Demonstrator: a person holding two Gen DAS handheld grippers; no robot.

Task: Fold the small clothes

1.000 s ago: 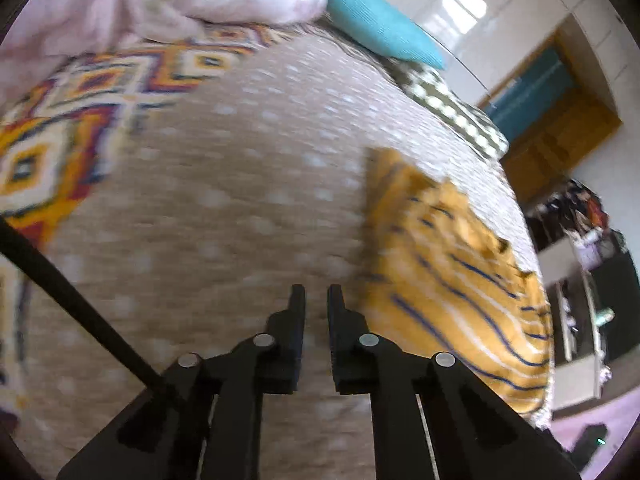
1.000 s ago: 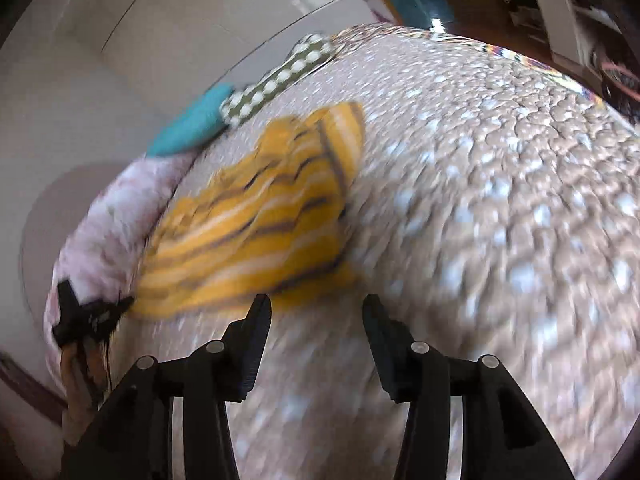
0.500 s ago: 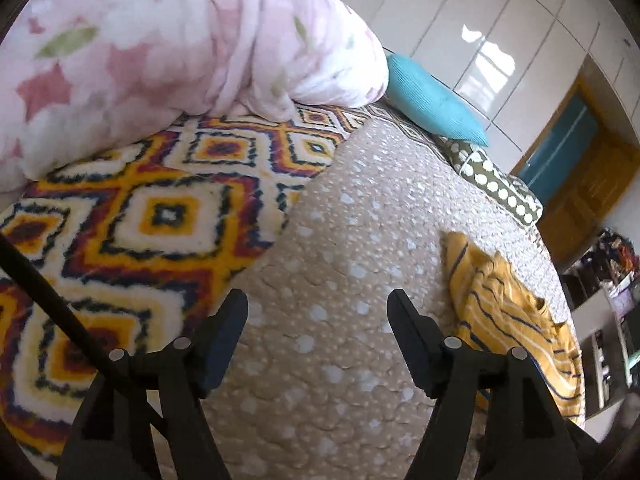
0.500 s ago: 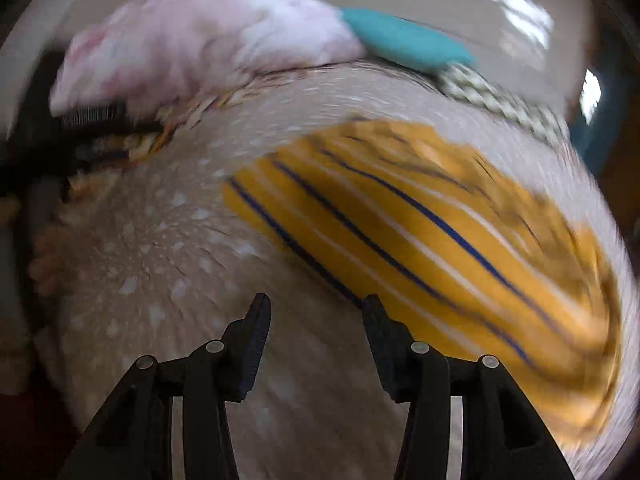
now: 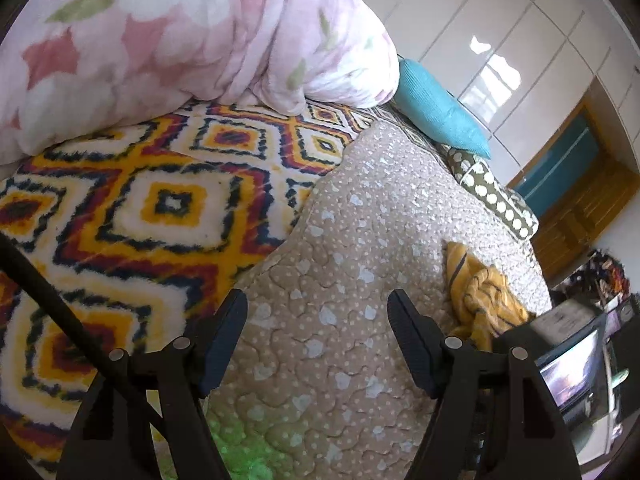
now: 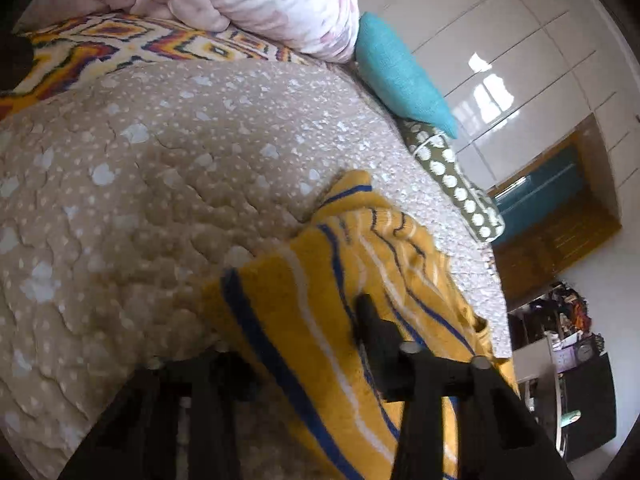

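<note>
A small yellow garment with blue and white stripes [image 6: 320,300] lies rumpled on the beige spotted quilt [image 6: 140,180]. In the right wrist view its near edge drapes over my right gripper [image 6: 296,344]; the right finger [image 6: 372,328] shows on top of the cloth and the left finger is hidden under it. The jaws stand apart with the cloth between them. In the left wrist view the garment [image 5: 480,296] lies bunched to the right of my left gripper [image 5: 316,332], which is open and empty above the quilt [image 5: 340,280].
A patterned orange, white and navy blanket [image 5: 140,208] lies left of the quilt. A pink floral duvet [image 5: 180,40], a teal pillow [image 5: 436,108] and a green dotted pillow [image 5: 492,196] sit at the bed's far side. The bed edge and a screen [image 5: 568,372] are at right.
My left gripper opened wide and swung left, away from the garment. My right gripper moved in onto the garment, whose near edge now lies over its fingers.
</note>
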